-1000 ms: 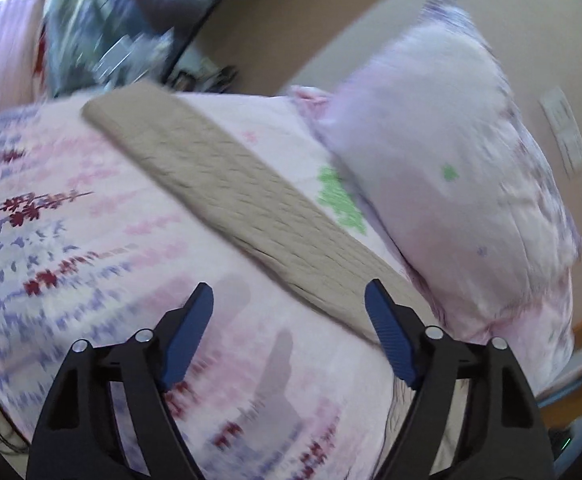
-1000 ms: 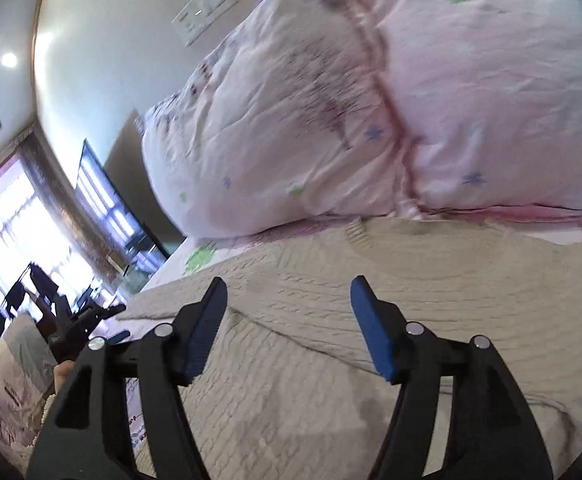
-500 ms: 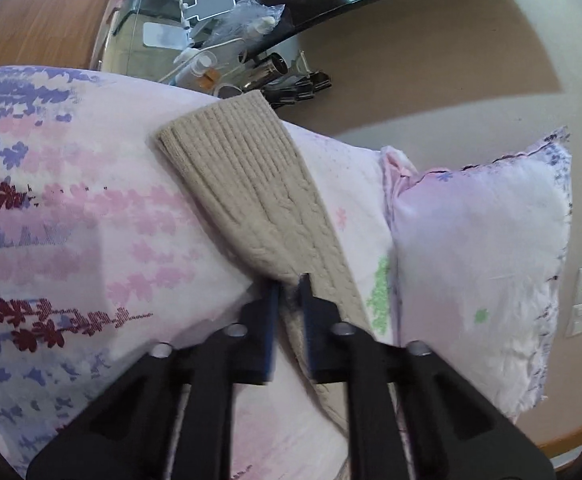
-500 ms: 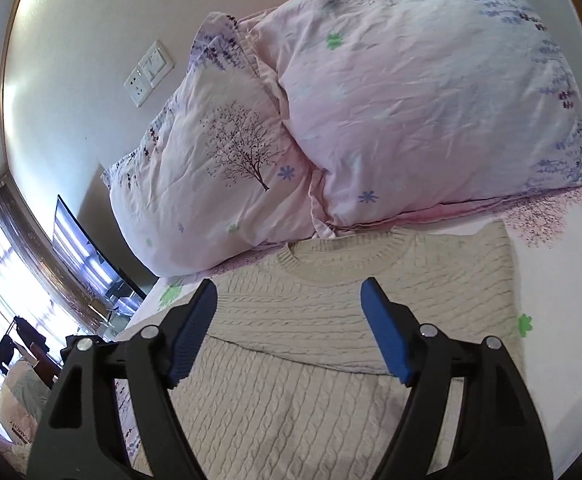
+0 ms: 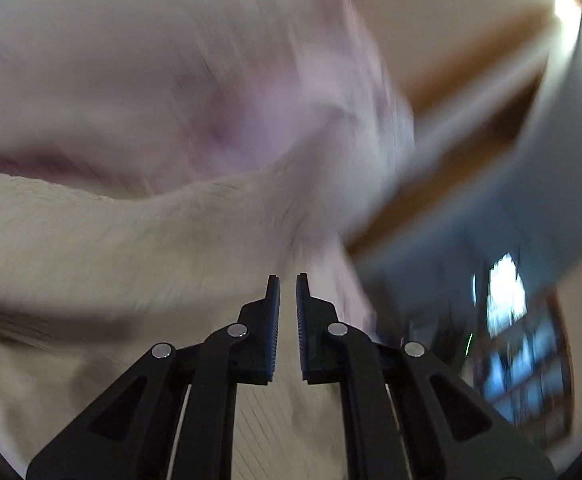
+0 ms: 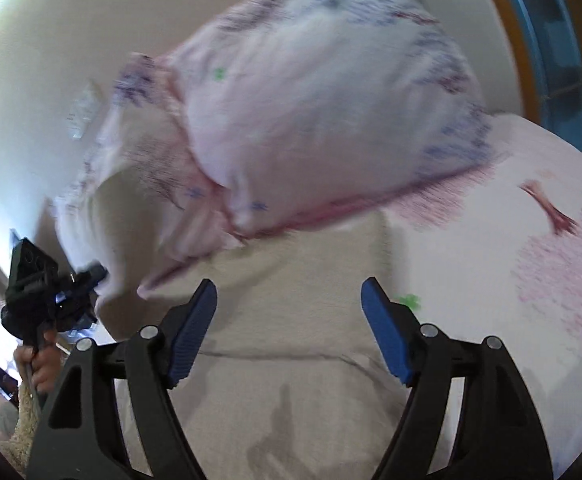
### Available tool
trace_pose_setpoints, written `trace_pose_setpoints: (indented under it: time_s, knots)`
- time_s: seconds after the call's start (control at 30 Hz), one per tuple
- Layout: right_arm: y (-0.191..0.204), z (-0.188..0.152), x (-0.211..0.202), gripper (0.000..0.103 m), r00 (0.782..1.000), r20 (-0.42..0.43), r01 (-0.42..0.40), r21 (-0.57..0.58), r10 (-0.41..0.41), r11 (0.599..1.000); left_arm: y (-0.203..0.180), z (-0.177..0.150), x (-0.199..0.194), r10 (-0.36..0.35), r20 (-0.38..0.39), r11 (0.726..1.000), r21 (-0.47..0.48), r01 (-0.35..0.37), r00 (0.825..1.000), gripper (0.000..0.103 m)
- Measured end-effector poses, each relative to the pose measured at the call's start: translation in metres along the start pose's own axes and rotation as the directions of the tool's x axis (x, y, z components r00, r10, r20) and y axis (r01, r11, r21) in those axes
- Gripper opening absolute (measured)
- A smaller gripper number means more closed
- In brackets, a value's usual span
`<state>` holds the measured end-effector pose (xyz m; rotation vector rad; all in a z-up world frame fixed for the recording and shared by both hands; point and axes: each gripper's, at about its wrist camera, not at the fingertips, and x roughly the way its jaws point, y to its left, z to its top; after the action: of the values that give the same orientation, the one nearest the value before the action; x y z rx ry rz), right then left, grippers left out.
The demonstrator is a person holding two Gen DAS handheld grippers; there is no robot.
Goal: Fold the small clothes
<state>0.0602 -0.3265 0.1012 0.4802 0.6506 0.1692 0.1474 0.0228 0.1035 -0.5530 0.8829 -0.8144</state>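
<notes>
Now the left gripper (image 5: 287,280) has its jaws drawn nearly together, and beige ribbed knit shows in the narrow slot between them, so it is clamped on the sweater (image 5: 91,248). That view is heavily blurred: the sweater fills the near left, a pink pillow (image 5: 171,80) rises beyond it, and a brown strip of wood (image 5: 471,128) crosses the far right.

From the right wrist, the right gripper (image 6: 289,294) hangs over the sweater (image 6: 291,400) with its blue pads (image 6: 383,332) wide apart, holding nothing. The sweater lies spread on the bed (image 6: 531,280), its far edge just below two pink flowered pillows (image 6: 311,120) that lean on the wall. Shadows of the fingers fall on the knit close to the camera.

At the far left of that view the left gripper (image 6: 87,280) appears as a black body in the person's hand (image 6: 39,364), with a strip of beige knit hanging under the hand.
</notes>
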Motion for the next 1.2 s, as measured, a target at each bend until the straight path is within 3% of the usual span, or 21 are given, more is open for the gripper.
trace_pose_setpoints:
  time_s: [0.07,0.13,0.17,0.2,0.23,0.3,0.37,0.43,0.5,0.6,0.67,0.73,0.8,0.87,0.93,1.03,1.1,1.2]
  knots:
    - [-0.014,-0.006,-0.009,0.075,0.999,-0.037,0.013,0.041,-0.012,0.999,-0.008,-0.020,0.017,0.020,-0.088,0.998,0.057,-0.015,0.996,0.007]
    - [-0.030,-0.018,-0.021,0.075,0.997,-0.072,0.004,0.073,0.002,0.997,-0.007,-0.039,-0.002,0.108,-0.066,0.989,0.110,-0.101,0.992,0.007]
    - [-0.036,-0.025,-0.026,0.075,0.996,-0.092,0.005,0.086,0.003,0.996,-0.002,-0.049,-0.021,0.183,-0.034,0.977,0.121,-0.178,0.982,0.007]
    - [-0.045,-0.036,-0.032,0.074,0.992,-0.123,0.004,0.100,0.008,0.995,0.005,-0.057,-0.040,0.255,-0.008,0.961,0.115,-0.252,0.967,0.007]
    - [-0.049,-0.044,-0.035,0.074,0.989,-0.145,0.008,0.107,0.007,0.994,0.015,-0.071,-0.063,0.340,0.012,0.936,0.093,-0.340,0.940,0.007]
    - [-0.056,-0.061,-0.042,0.065,0.982,-0.189,0.024,0.111,-0.003,0.994,0.031,-0.095,-0.092,0.426,0.009,0.904,0.041,-0.426,0.905,0.013]
    - [-0.062,-0.081,-0.051,0.057,0.972,-0.236,0.037,0.115,-0.009,0.993,0.052,-0.116,-0.112,0.467,-0.018,0.884,-0.025,-0.467,0.884,0.025]
    - [-0.065,-0.099,-0.061,0.052,0.962,-0.270,0.010,0.147,0.030,0.989,0.074,-0.142,-0.128,0.487,-0.058,0.866,-0.094,-0.491,0.871,0.025]
    - [-0.065,-0.111,-0.067,0.047,0.954,-0.294,-0.008,0.168,0.058,0.986,0.080,-0.164,-0.137,0.474,-0.080,0.867,-0.134,-0.480,0.877,0.025]
    - [-0.062,-0.129,-0.074,0.039,0.938,-0.326,-0.057,0.192,0.118,0.980,0.076,-0.186,-0.145,0.449,-0.042,0.880,-0.153,-0.450,0.892,0.025]
    - [-0.056,-0.142,-0.076,0.032,0.917,-0.348,-0.125,0.212,0.194,0.969,0.071,-0.200,-0.148,0.408,-0.044,0.898,-0.157,-0.410,0.912,0.025]
    - [-0.048,-0.156,-0.075,0.026,0.888,-0.378,-0.189,0.221,0.263,0.957,0.060,-0.213,-0.145,0.391,-0.040,0.908,-0.149,-0.392,0.920,0.025]
    - [-0.042,-0.162,-0.076,0.011,0.868,-0.388,-0.233,0.231,0.309,0.945,0.056,-0.222,-0.144,0.370,-0.042,0.915,-0.156,-0.372,0.928,0.023]
    - [-0.036,-0.161,-0.077,0.009,0.855,-0.374,-0.283,0.242,0.358,0.928,0.057,-0.229,-0.138,0.332,-0.064,0.922,-0.187,-0.339,0.941,0.011]
    - [-0.030,-0.151,-0.079,0.008,0.856,-0.334,-0.328,0.240,0.395,0.914,0.057,-0.233,-0.137,0.333,-0.060,0.922,-0.190,-0.338,0.941,0.007]
    - [-0.020,-0.118,-0.083,0.008,0.868,-0.252,-0.386,0.197,0.427,0.901,0.058,-0.211,-0.141,0.268,-0.016,0.941,-0.211,-0.265,0.963,0.007]
    - [-0.010,-0.085,-0.082,0.008,0.881,-0.187,-0.413,0.147,0.435,0.899,0.054,-0.186,-0.147,0.247,0.032,0.953,-0.192,-0.237,0.968,0.007]
    - [0.001,-0.025,-0.066,0.008,0.896,-0.051,-0.436,0.088,0.441,0.896,0.048,-0.120,-0.151,0.249,0.156,0.964,-0.135,-0.229,0.956,0.006]
